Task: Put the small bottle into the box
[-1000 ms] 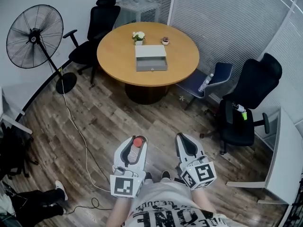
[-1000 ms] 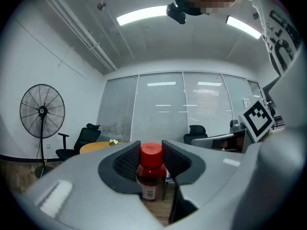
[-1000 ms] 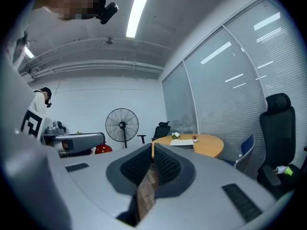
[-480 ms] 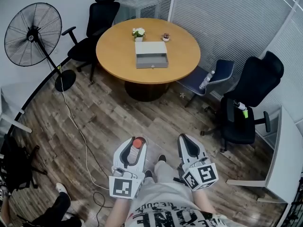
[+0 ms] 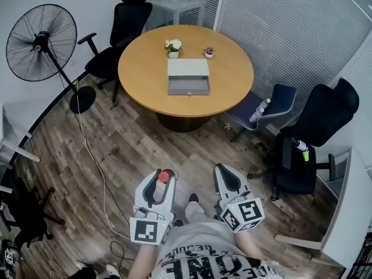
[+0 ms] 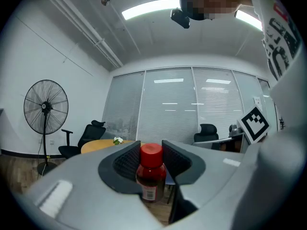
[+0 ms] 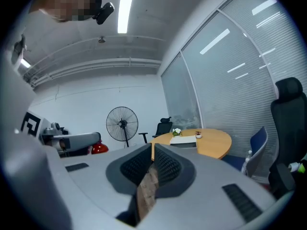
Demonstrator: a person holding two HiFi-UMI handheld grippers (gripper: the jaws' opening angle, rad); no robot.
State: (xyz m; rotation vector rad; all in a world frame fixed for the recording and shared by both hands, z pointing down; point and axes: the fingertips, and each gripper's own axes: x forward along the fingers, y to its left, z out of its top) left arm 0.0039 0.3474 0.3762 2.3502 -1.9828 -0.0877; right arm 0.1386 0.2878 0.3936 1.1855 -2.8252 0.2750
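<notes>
Red-capped small bottle [image 6: 151, 169] still in left gripper [image 5: 162, 177], box [image 5: 189, 76] shifted right

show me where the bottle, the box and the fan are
bottle [image 6: 151, 172]: left gripper view, on its red body below the cap
box [image 5: 188, 68]: head view, on its pale top
fan [image 5: 42, 41]: head view, on the hub of its round cage
</notes>
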